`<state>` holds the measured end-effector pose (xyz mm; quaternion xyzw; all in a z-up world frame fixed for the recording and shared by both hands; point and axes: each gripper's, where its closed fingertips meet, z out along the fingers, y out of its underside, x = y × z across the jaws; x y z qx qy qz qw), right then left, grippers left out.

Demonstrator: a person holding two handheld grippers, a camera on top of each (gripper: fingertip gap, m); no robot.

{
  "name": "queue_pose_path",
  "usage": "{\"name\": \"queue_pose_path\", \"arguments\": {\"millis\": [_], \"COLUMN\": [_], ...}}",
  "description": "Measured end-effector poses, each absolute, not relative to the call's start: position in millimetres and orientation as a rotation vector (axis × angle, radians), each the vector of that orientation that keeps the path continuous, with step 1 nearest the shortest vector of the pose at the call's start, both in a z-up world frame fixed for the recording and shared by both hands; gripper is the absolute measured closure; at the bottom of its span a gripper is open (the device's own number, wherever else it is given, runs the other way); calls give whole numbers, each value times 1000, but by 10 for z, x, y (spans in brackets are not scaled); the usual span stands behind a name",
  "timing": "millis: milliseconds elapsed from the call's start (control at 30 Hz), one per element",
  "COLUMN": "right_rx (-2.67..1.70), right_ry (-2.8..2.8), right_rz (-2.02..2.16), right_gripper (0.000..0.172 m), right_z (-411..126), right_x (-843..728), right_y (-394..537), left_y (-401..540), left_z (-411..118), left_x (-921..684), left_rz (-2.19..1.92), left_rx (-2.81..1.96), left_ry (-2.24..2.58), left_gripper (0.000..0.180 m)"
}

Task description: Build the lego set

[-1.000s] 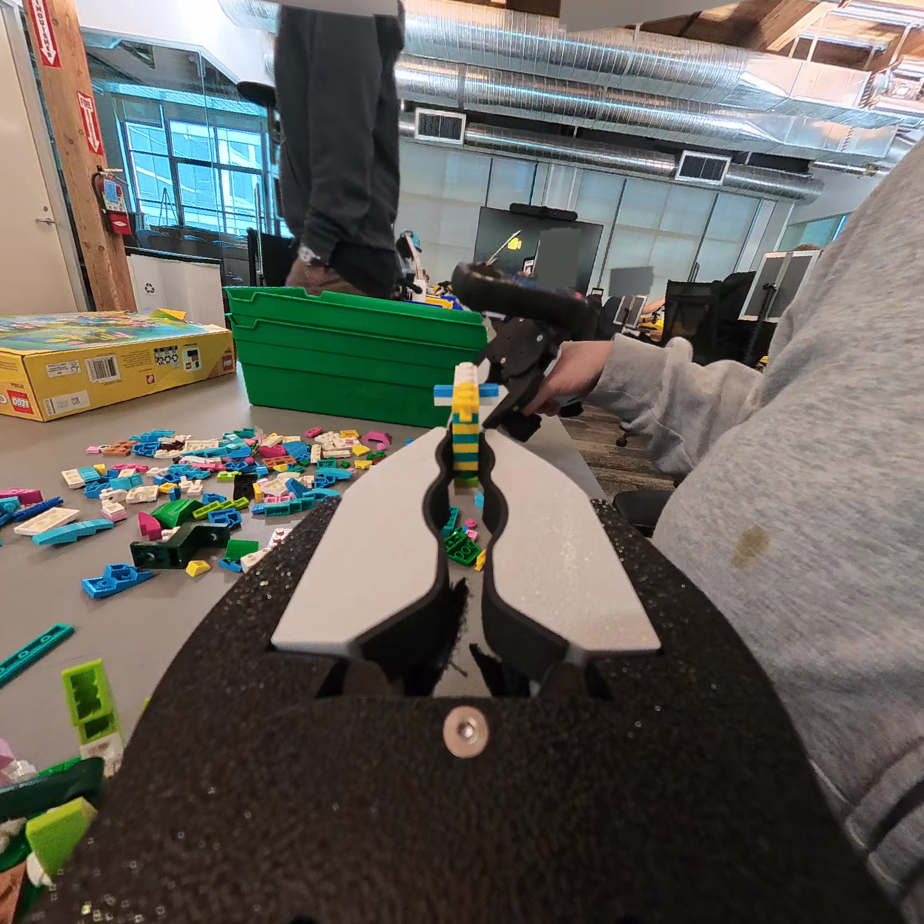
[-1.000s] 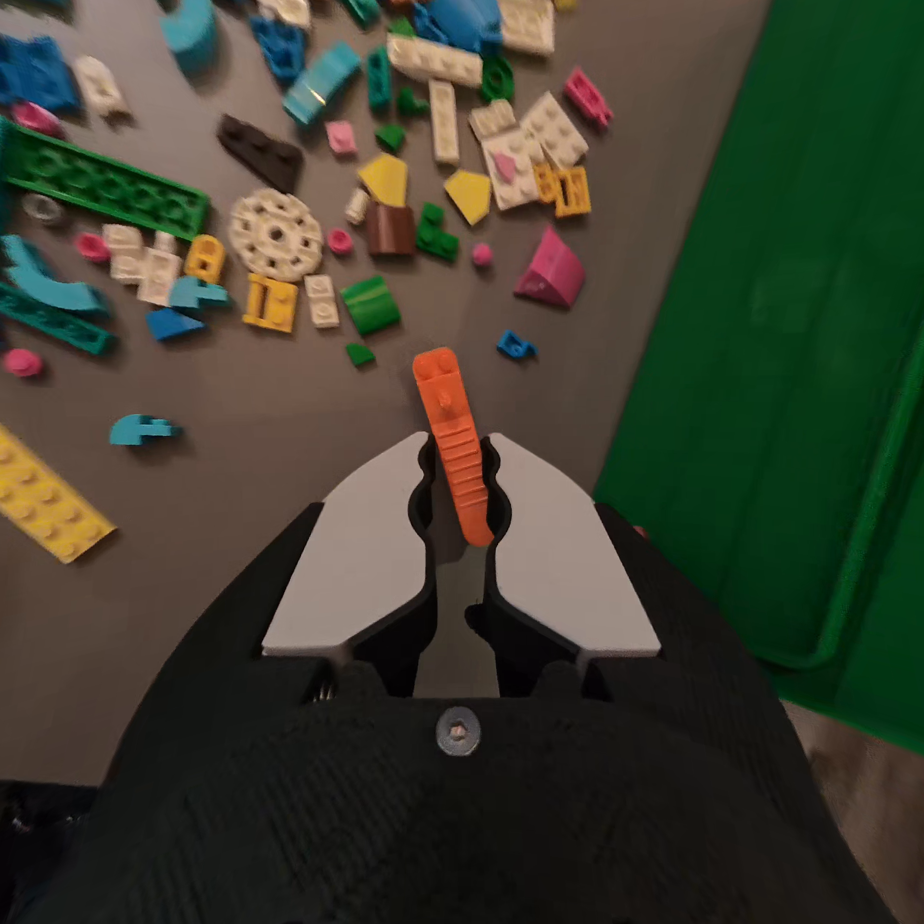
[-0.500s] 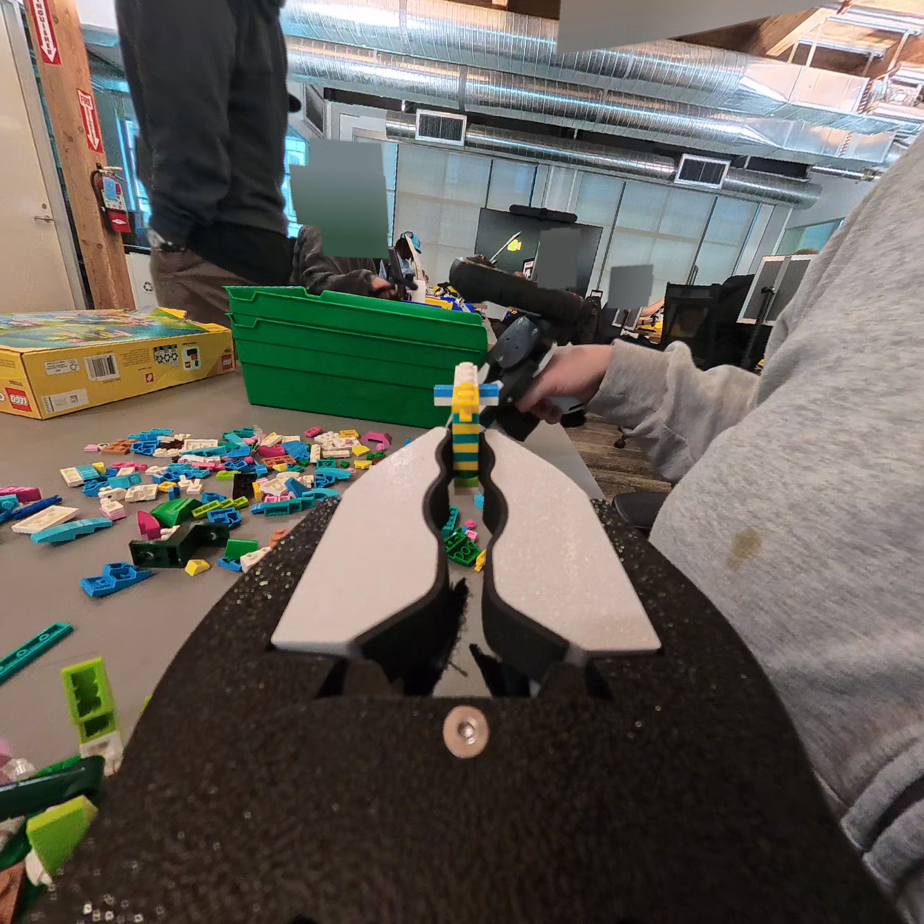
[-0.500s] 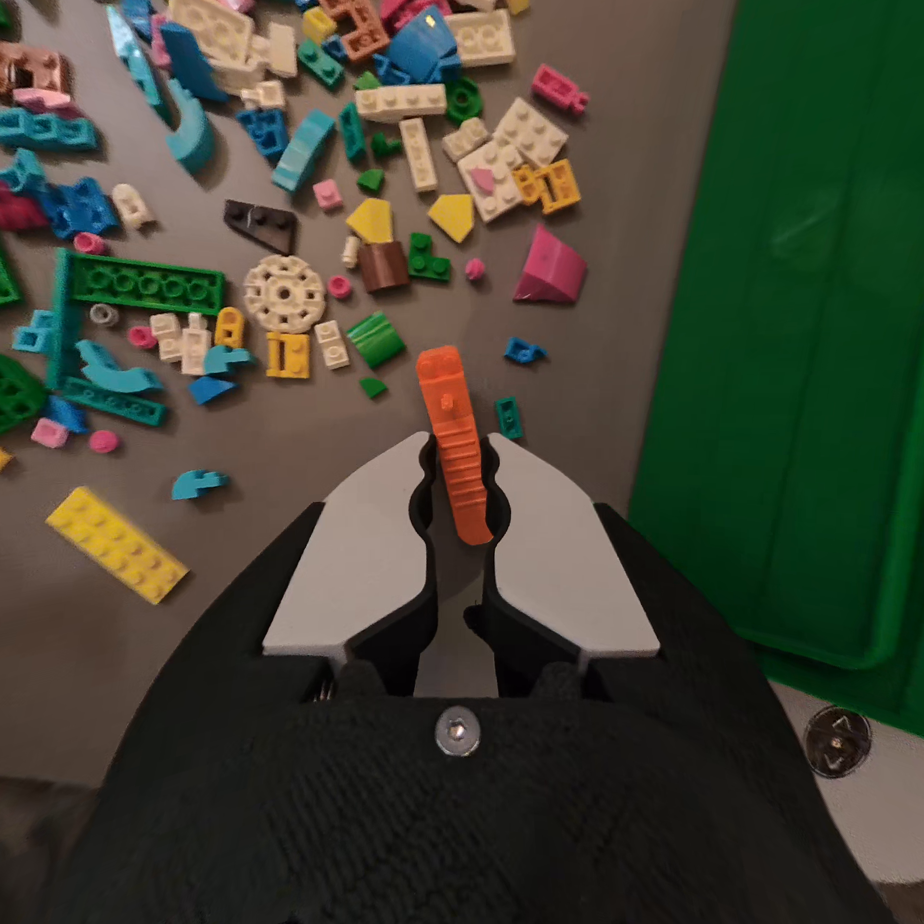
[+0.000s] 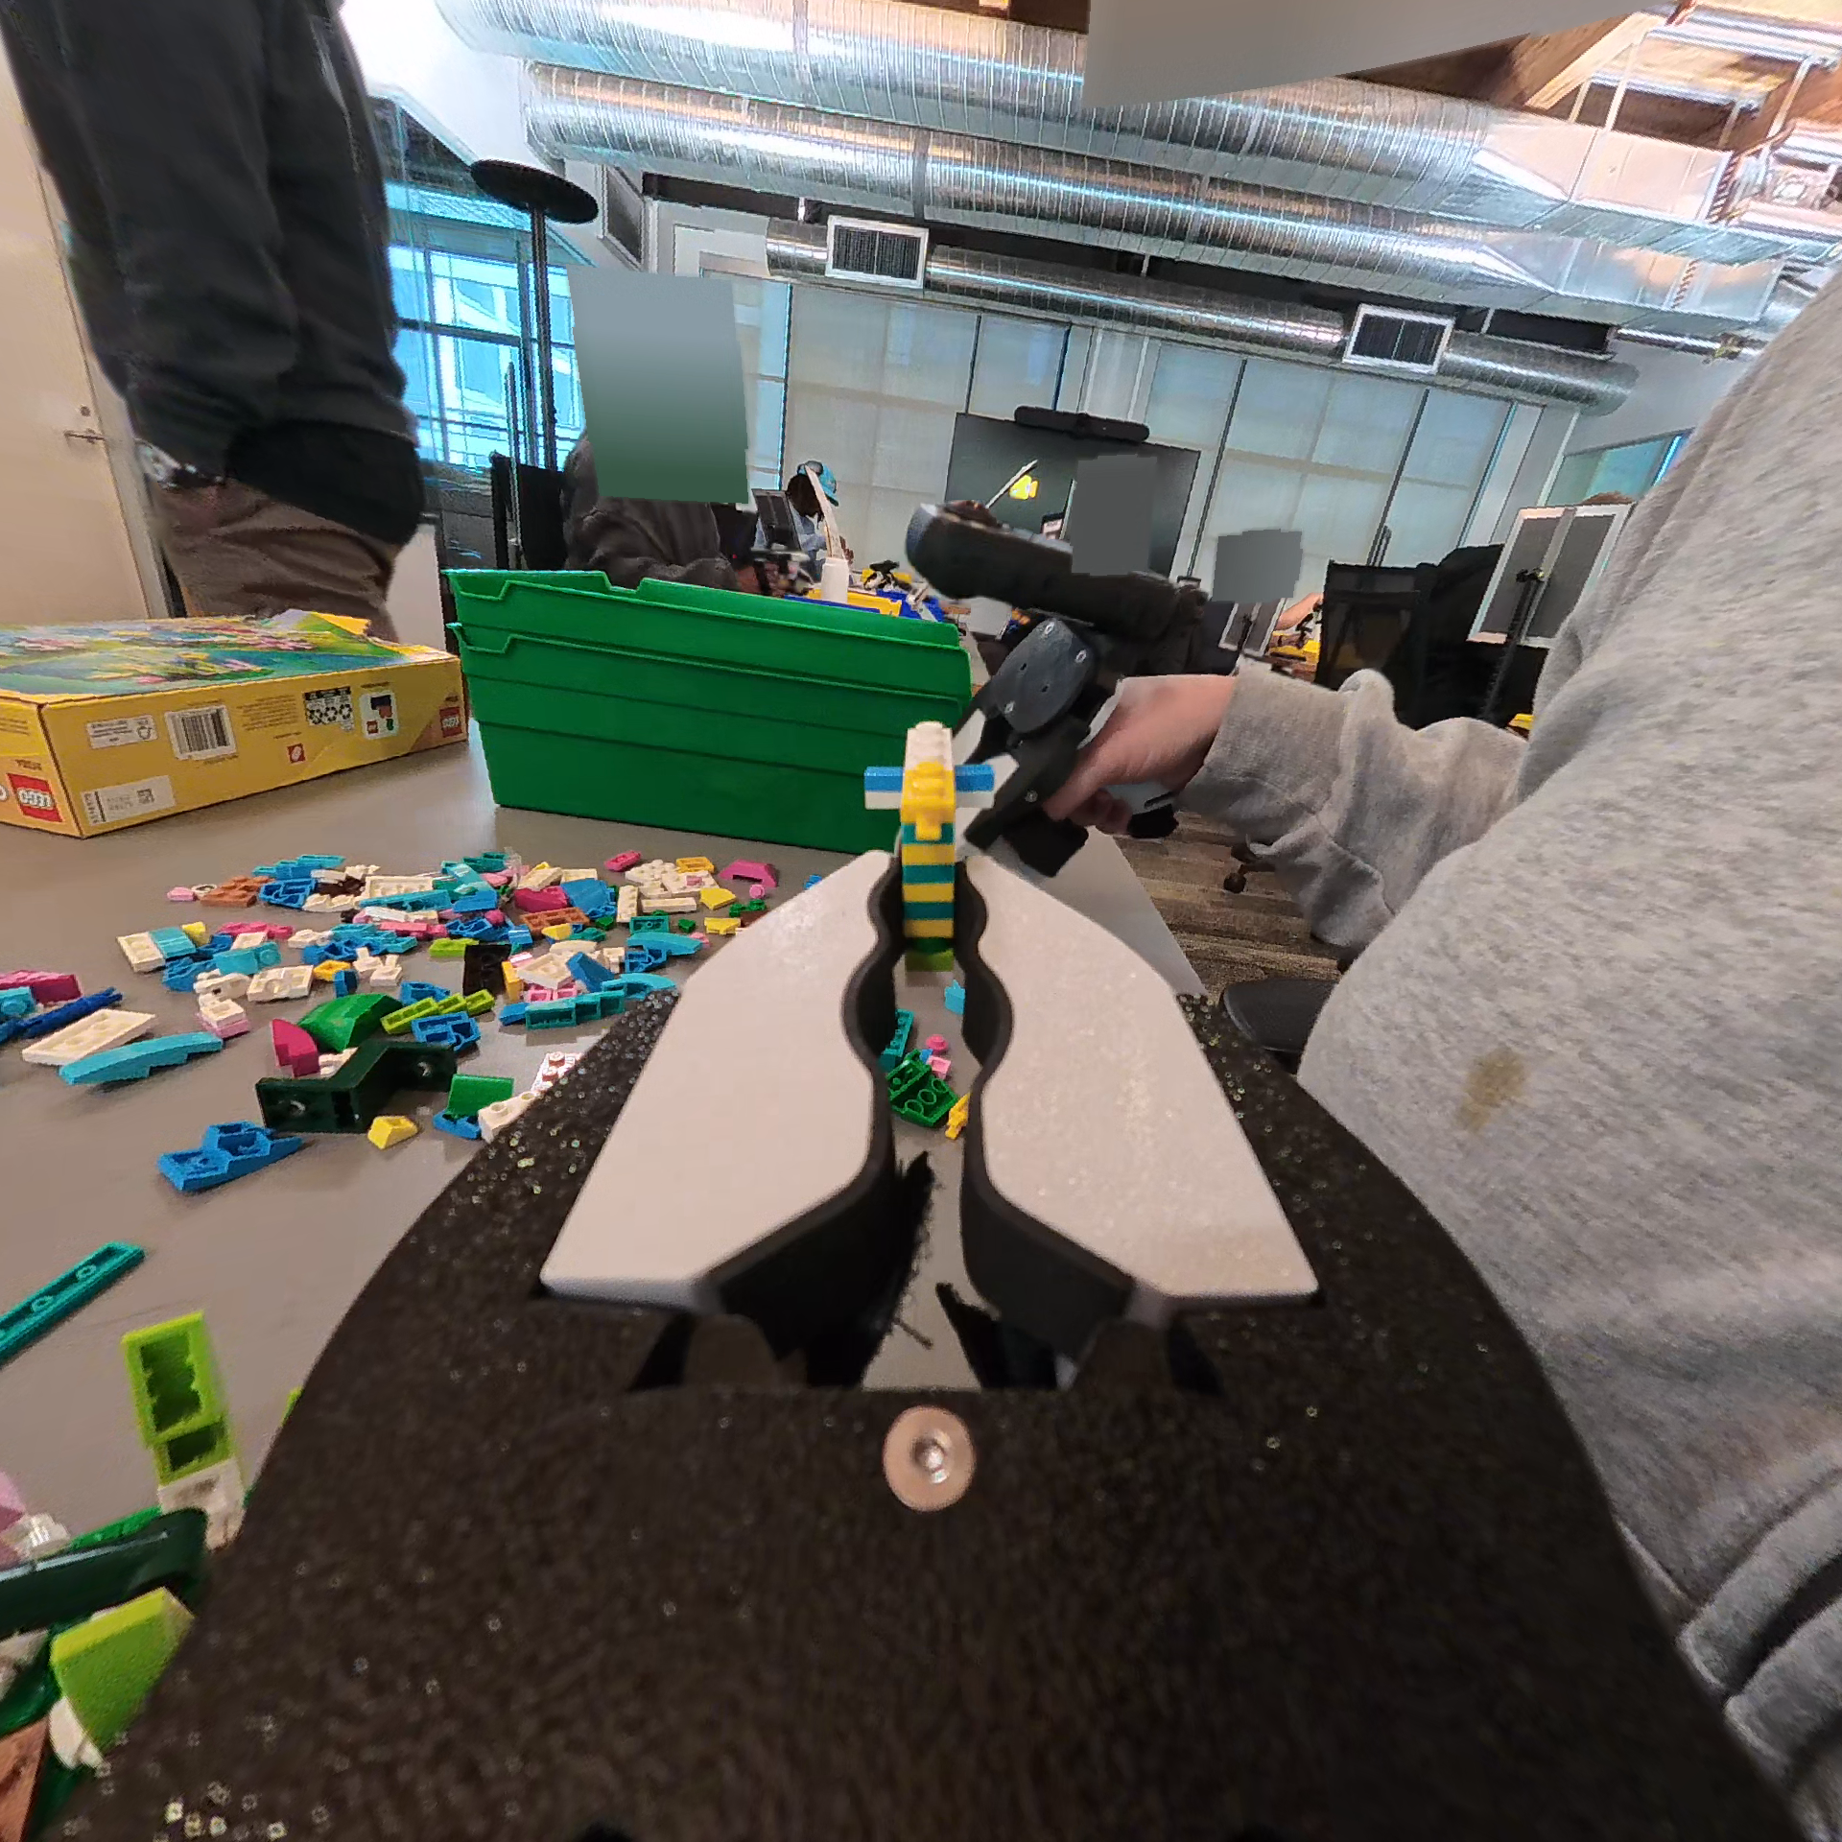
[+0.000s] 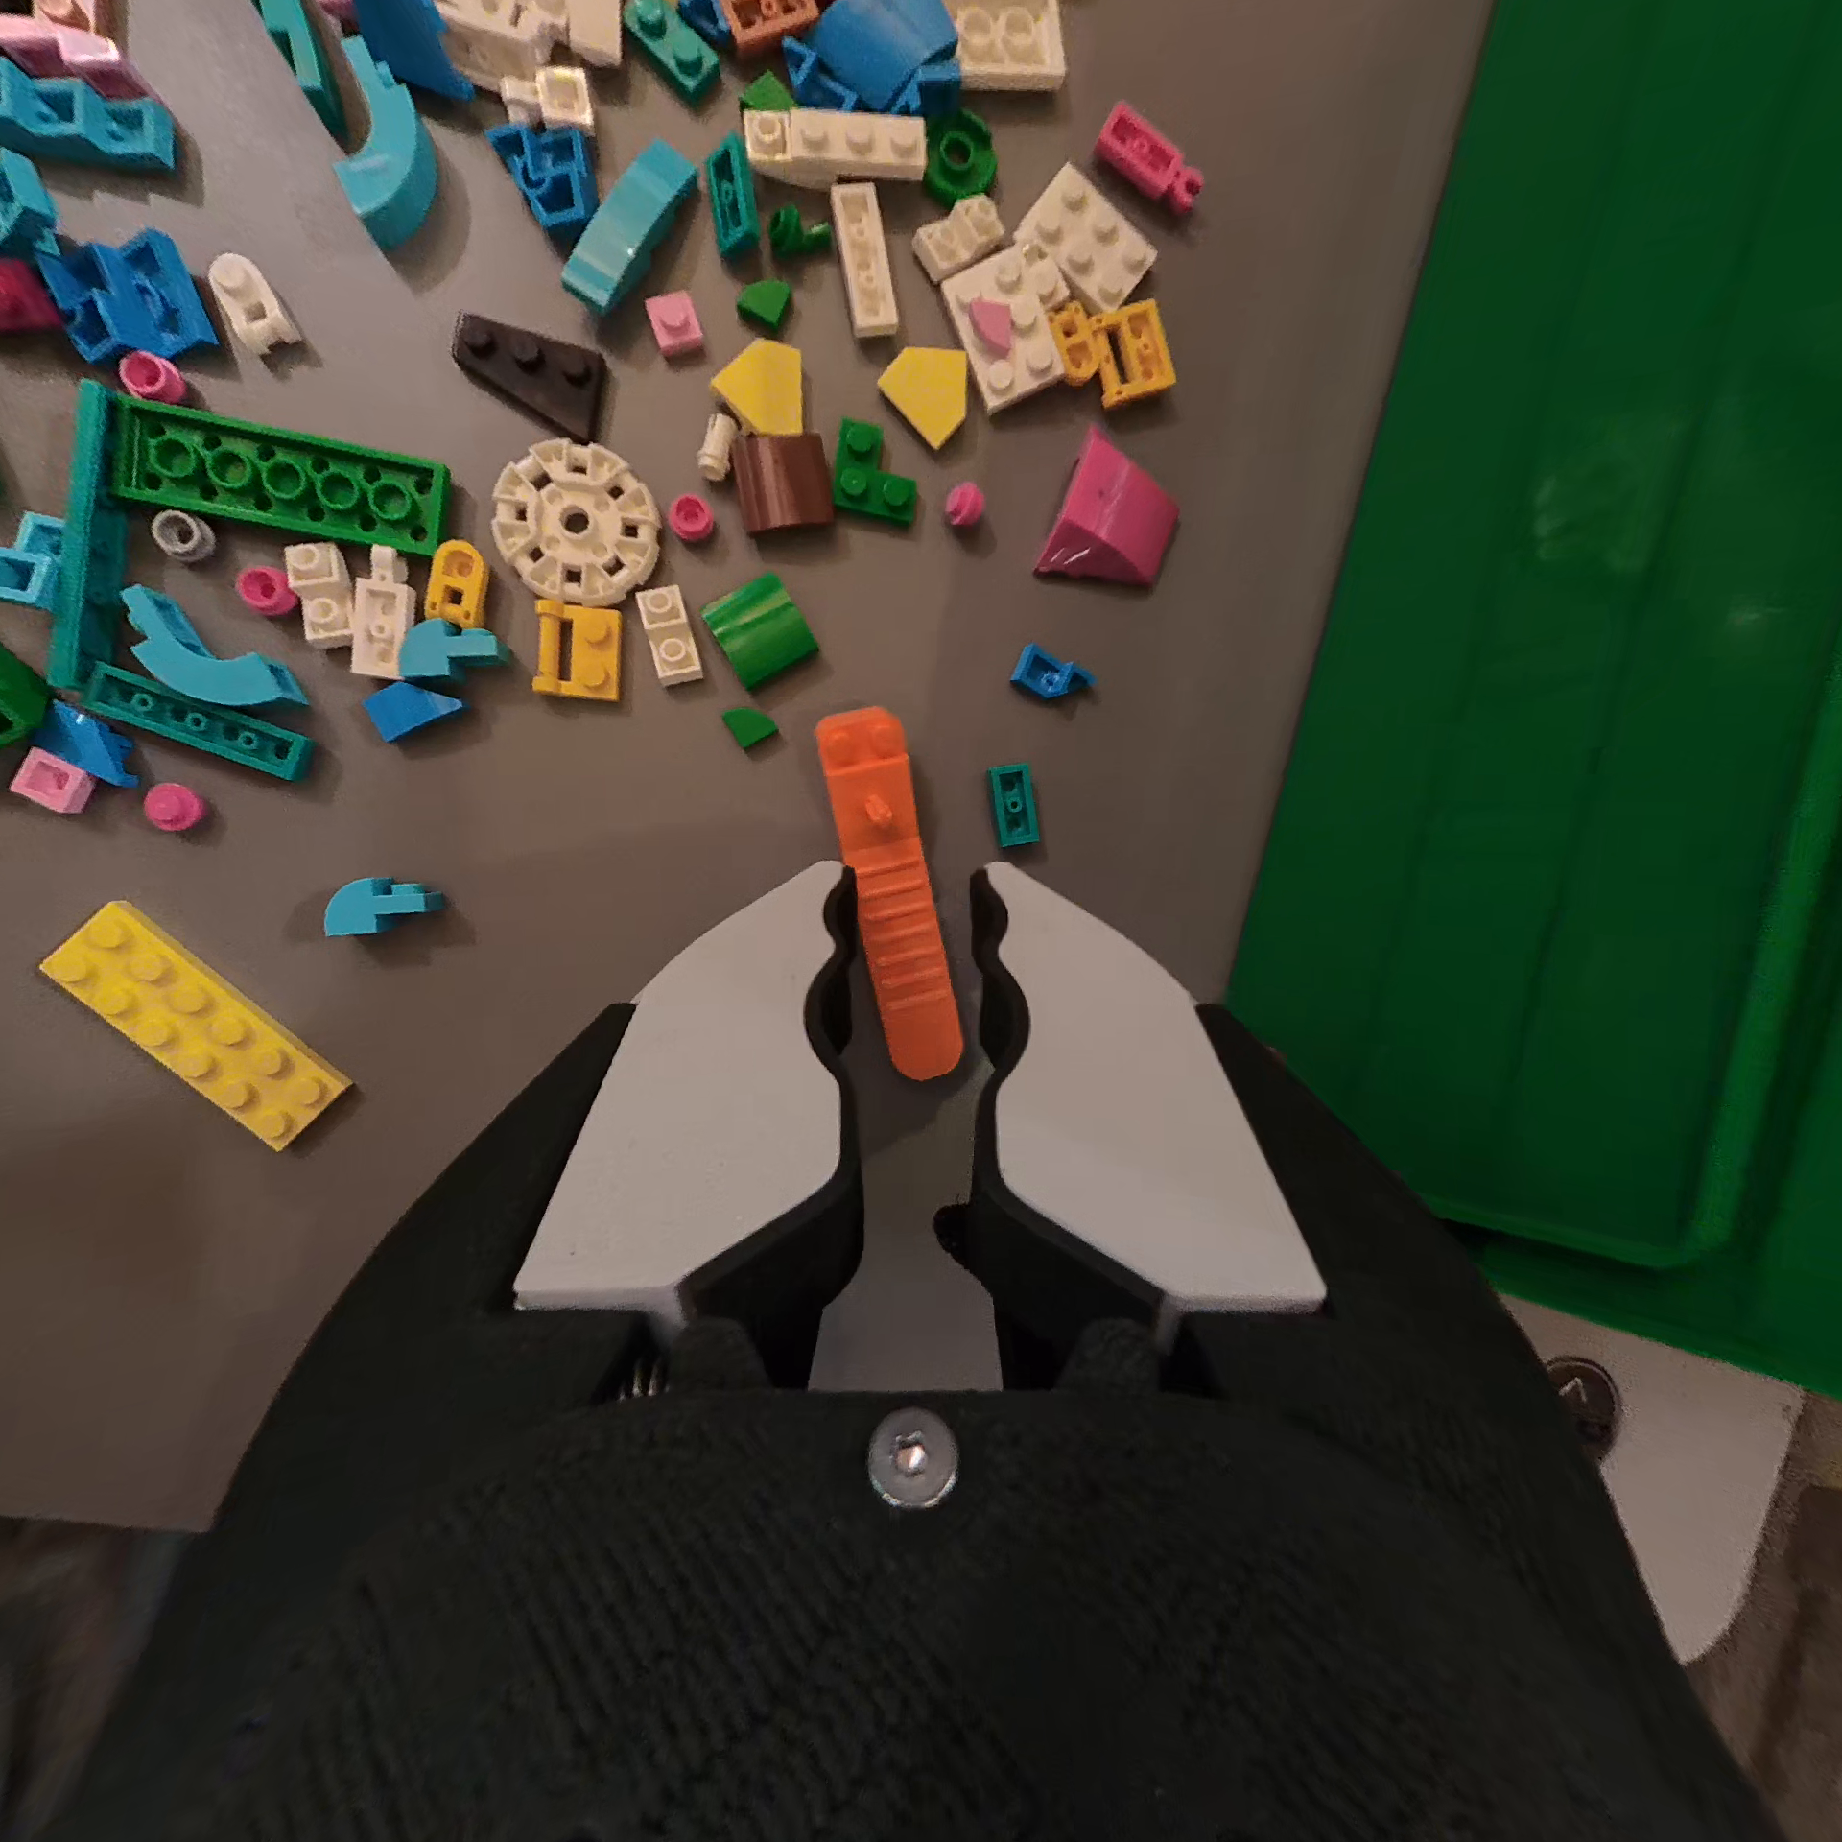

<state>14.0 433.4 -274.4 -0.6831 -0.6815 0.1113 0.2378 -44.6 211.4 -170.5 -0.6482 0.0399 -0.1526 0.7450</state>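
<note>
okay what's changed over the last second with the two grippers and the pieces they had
The right gripper has opened its jaws: a gap now shows on the right of the orange brick separator, which was clamped before and now only leans on the left finger. Its view has drifted over the scattered bricks. The left gripper stays shut on the striped brick tower, unmoved.

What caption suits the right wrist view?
Open tongs straddle an orange tool above loose bricks beside a green bin.
</note>
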Motion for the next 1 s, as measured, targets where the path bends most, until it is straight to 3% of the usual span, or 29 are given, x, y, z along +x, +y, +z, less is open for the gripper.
{"name": "queue_pose_path", "arguments": {"millis": [467,767,1000], "right_rx": [-1750,-1438,-1192], "right_ry": [-1714,-1517,-1214], "right_rz": [318,419,593], "right_gripper": [153,154,172], "right_z": [-2559,-2208,-1889], "right_x": [-27,-373,-627], "right_y": [4469,4451,4355], "left_y": [2112,2111,2110], "left_z": [-1705,-1705,-1702], "left_x": [-448,-455,-467], "left_rz": [-334,-334,-337], "left_rx": [-1419,-1418,-1415], "left_ry": [87,87,84], "left_gripper": [172,172,172]}}
